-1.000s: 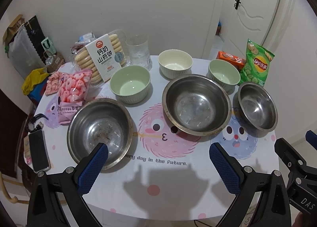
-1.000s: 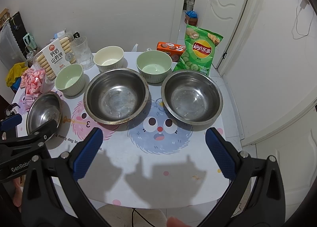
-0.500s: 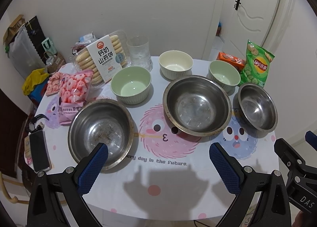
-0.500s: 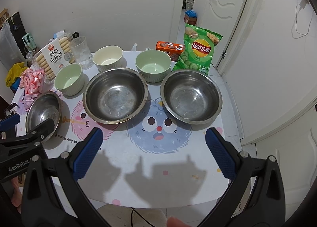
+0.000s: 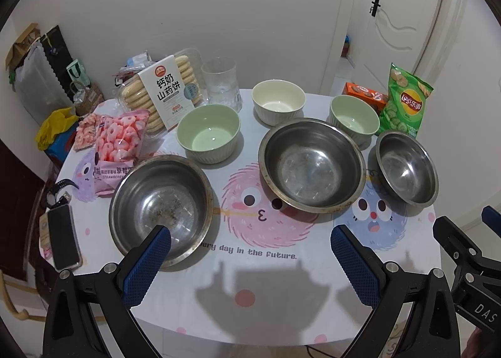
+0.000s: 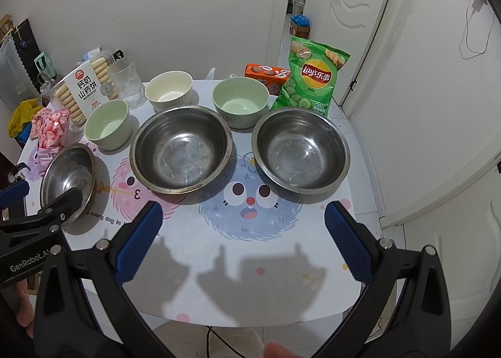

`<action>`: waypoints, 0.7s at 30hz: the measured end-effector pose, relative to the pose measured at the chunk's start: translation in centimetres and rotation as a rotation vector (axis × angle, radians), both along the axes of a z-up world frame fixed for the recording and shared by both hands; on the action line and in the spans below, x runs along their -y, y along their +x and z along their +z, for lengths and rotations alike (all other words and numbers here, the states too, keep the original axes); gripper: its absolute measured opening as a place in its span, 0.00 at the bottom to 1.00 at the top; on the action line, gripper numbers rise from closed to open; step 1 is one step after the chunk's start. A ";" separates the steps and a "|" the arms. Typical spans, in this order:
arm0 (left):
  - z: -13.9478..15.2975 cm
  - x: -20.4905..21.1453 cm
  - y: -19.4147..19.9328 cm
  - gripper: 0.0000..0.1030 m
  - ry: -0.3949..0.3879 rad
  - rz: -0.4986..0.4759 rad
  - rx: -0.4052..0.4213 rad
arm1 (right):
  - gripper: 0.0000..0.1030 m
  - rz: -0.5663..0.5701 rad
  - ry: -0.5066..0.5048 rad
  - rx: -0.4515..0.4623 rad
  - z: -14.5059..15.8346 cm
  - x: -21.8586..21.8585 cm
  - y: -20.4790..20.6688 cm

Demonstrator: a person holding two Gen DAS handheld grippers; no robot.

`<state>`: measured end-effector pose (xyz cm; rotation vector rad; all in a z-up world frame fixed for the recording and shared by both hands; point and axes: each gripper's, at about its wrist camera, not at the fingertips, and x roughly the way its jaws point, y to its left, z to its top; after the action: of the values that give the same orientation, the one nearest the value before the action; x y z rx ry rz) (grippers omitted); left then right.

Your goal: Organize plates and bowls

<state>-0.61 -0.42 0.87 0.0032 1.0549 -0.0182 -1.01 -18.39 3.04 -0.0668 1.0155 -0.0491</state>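
Three steel bowls stand in a row on the table: left [image 5: 161, 209] [image 6: 69, 181], middle [image 5: 311, 165] [image 6: 181, 150] and right [image 5: 405, 167] [image 6: 300, 151]. Behind them sit a green ribbed bowl [image 5: 208, 132] [image 6: 108, 125], a cream bowl [image 5: 278, 106] [image 6: 169, 95] and a second green bowl [image 5: 353, 118] [image 6: 241, 106]. All are empty. My left gripper [image 5: 250, 250] is open above the table's front edge, its left fingertip over the left steel bowl's near rim. My right gripper [image 6: 244, 234] is open over the front of the table, holding nothing.
At the back left are a biscuit box [image 5: 167, 95], a glass [image 5: 220, 82] and a pink candy bag [image 5: 117, 145]. A phone [image 5: 61, 240] lies at the left edge. A green chip bag [image 6: 310, 78] and an orange box [image 6: 266, 74] stand back right. A white door [image 6: 350, 7] is beyond.
Both grippers have barely moved; the view has shifted very slightly. Nothing was taken hold of or let go.
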 end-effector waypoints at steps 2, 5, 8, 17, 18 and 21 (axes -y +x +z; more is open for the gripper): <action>0.1 -0.1 0.0 1.00 -0.001 0.001 0.000 | 1.00 0.001 -0.001 0.001 0.0 0.0 0.0; 0.1 -0.1 -0.1 1.00 0.001 0.000 0.001 | 1.00 0.000 0.001 0.000 0.0 0.0 0.0; 0.1 -0.2 -0.1 1.00 0.000 0.001 0.002 | 1.00 0.000 0.000 0.000 0.0 0.0 0.0; 0.1 -0.2 -0.1 1.00 0.001 -0.001 0.003 | 1.00 0.000 -0.001 0.000 0.0 -0.1 0.0; 0.2 -0.3 -0.1 1.00 0.001 -0.001 0.003 | 1.00 -0.001 -0.001 -0.001 0.0 -0.1 0.1; 0.3 -0.5 -0.1 1.00 -0.001 -0.002 0.001 | 1.00 0.000 -0.002 -0.001 0.1 -0.1 0.2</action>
<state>-0.73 0.08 1.21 0.0036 1.0535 -0.0208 -0.81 -18.34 3.10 -0.0681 1.0162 -0.0502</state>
